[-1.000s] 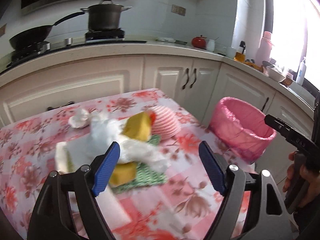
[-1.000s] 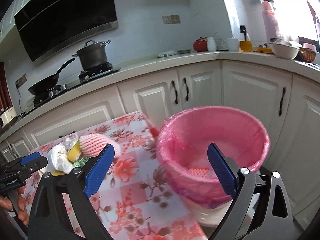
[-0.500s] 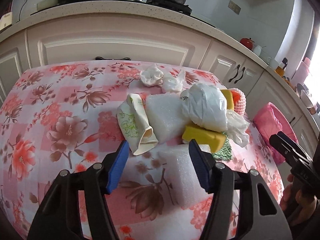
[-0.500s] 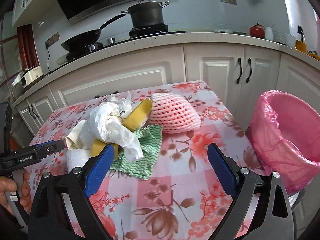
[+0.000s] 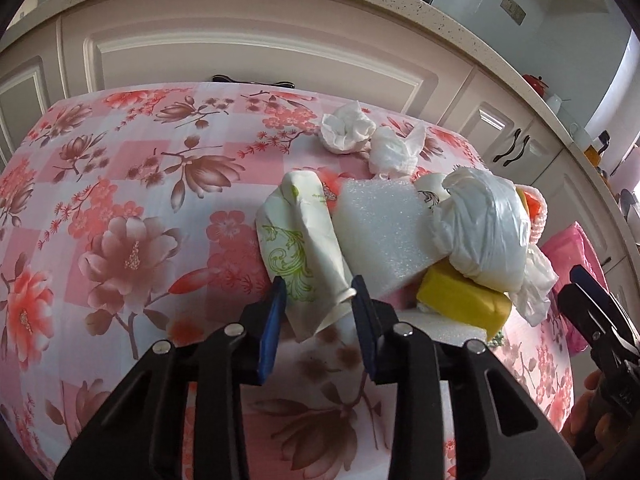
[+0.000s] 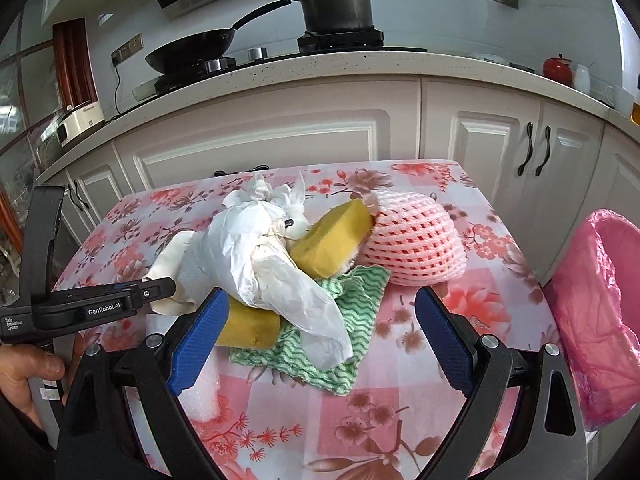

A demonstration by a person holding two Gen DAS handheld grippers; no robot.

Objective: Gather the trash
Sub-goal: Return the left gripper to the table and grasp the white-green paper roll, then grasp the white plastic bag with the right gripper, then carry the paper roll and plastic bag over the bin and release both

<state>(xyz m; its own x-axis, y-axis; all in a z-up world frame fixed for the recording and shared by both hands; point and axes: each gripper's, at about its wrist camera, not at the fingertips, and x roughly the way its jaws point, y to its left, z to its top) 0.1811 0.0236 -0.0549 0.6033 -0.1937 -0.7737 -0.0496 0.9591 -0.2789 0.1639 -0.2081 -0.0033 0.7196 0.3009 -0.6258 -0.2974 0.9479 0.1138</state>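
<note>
Trash lies heaped mid-table point(image 5: 120, 184) on the floral cloth. In the pile we see a paper cup point(image 5: 304, 248) w/ green print, a white foam block point(image 5: 384, 236), a white bag point(image 5: 484, 232), yellow sponges point(image 5: 460, 300), two tissue wads point(image 5: 348, 128) at the far side, a green rag point(image 6: 340, 328) underneath and a pink foam net point(image 6: 416, 248) on the right.

Our left gripper point(image 5: 318, 320) is closing, fingers narrow, w/ the cup's near end between them. We can't tell if the blue pads press it yet.

Our right gripper point(image 6: 320, 340) hangs over the pile's near edge w/ fingers wide, nothing gripped. The rag and the bag's tail lie between its pads, apart from both.

The pink-lined bin point(image 6: 600, 304) stands off the table's right side. Behind, a pot point(image 6: 336, 4) and a pan point(image 6: 188, 48) sit on the stove.
</note>
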